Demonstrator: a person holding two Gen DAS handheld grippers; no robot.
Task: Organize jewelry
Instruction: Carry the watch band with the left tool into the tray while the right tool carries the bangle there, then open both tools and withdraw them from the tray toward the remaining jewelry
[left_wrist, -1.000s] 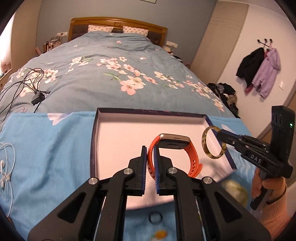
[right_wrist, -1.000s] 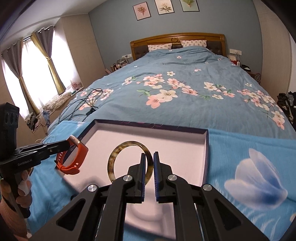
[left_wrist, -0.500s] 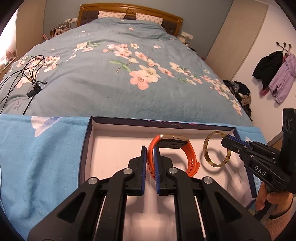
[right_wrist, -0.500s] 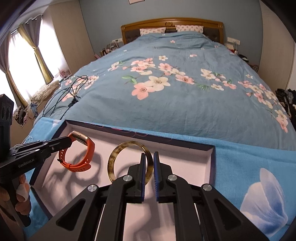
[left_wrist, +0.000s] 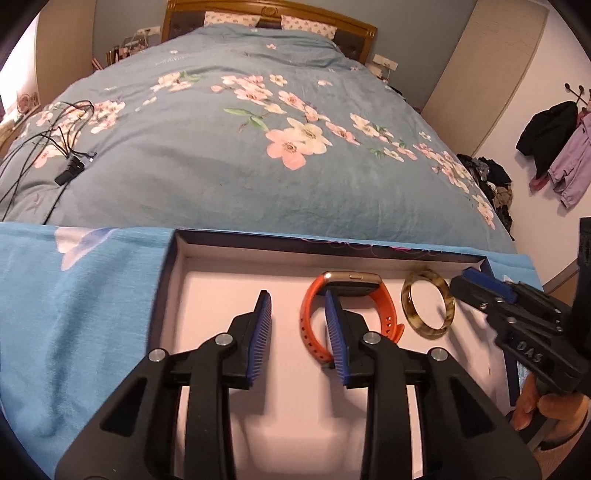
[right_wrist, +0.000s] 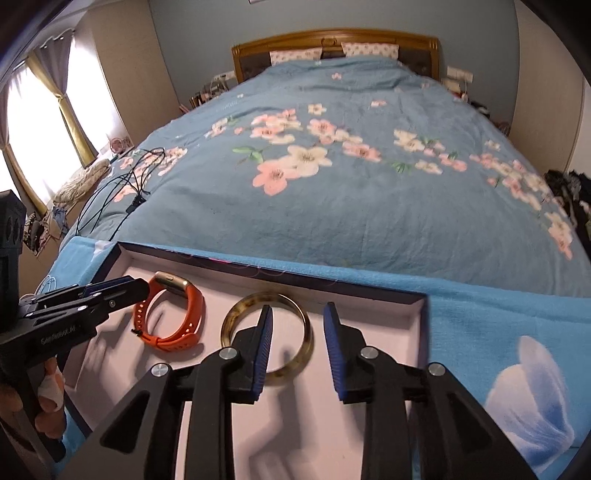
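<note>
Orange watch (left_wrist: 351, 314) and tortoiseshell bangle (right_wrist: 267, 334) both down in tray (left_wrist: 236, 266), side by side near its far edge; left gripper (left_wrist: 299, 328) and right gripper (right_wrist: 297, 345) jaws opening, gripping nothing; nothing else visibly awaits sorting

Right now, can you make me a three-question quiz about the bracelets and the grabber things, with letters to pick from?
1. Where does the orange watch band lie?
A. in the tray
B. on a pillow
C. on the floor

2. How many pieces lie in the tray?
A. five
B. none
C. two

3. How stand the left gripper's jaws?
A. clamped on the bangle
B. opening, pads off the band
C. out of sight

Answers: 1 A, the band rests on the tray's pale floor. 2 C, only the band and the mottled bangle. 3 B, a gap shows between the pads.
</note>
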